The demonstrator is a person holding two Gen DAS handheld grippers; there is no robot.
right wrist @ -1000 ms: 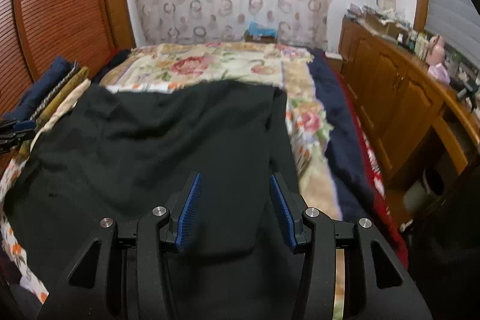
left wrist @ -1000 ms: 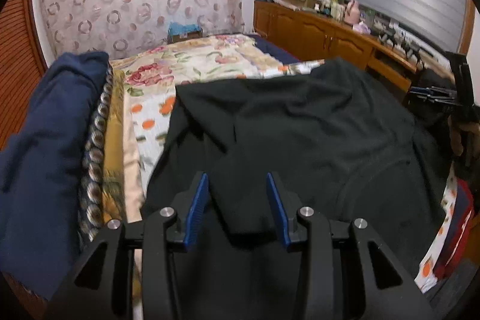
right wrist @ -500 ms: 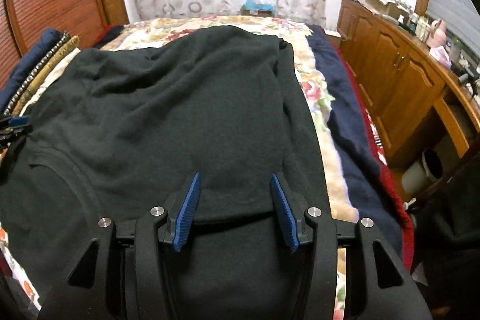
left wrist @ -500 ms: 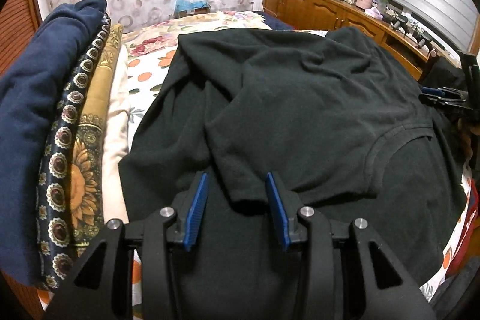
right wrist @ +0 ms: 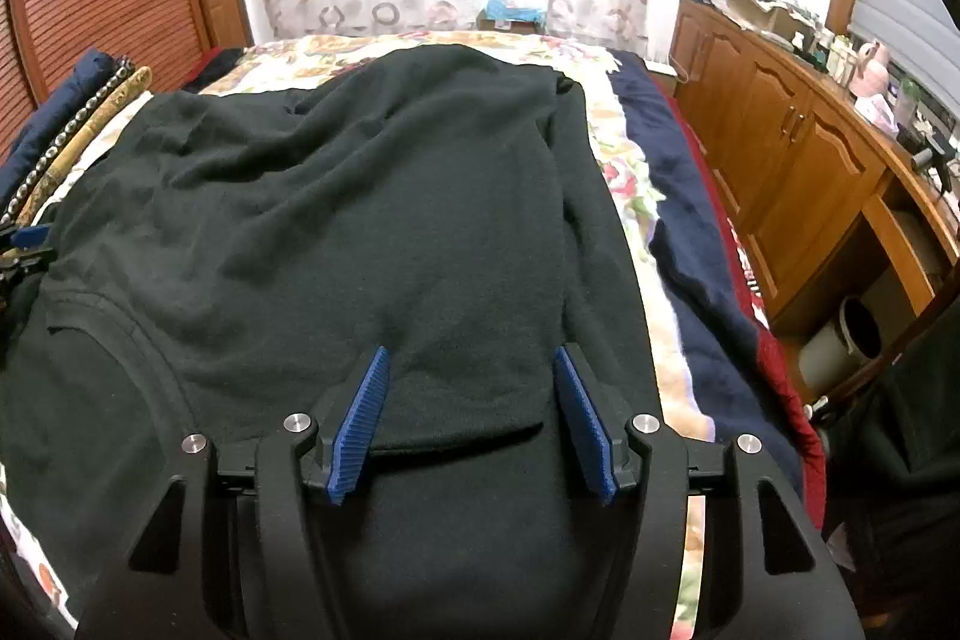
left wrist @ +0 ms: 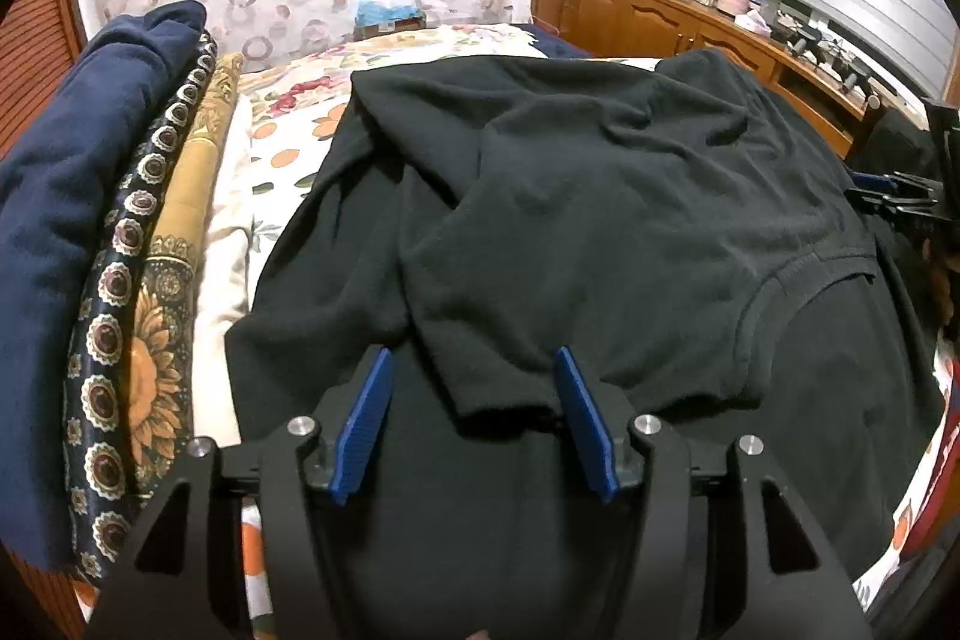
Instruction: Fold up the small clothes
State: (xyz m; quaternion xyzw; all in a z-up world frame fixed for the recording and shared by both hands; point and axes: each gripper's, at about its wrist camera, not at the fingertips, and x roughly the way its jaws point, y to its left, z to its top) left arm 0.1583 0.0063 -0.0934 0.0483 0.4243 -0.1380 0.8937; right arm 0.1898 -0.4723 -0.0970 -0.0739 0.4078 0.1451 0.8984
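Black fabric fills the left wrist view: the black shirt (left wrist: 600, 232) lies across the flowered bed (left wrist: 288, 142), its far part folded toward you, the folded edge ending low in the frame. Your left hand-held gripper (left wrist: 474, 412) is opening, blue pads standing clear on either side of that edge, nothing pinched. Folded cloths (left wrist: 90, 220) are stacked at the left edge.

In the right wrist view, your right hand-held gripper (right wrist: 471, 415) is opening too, with the shirt's (right wrist: 360, 220) folded edge lying loose between its pads at lower centre. Let both sides drop together, then lift straight away so the pads do not drag the layer askew.
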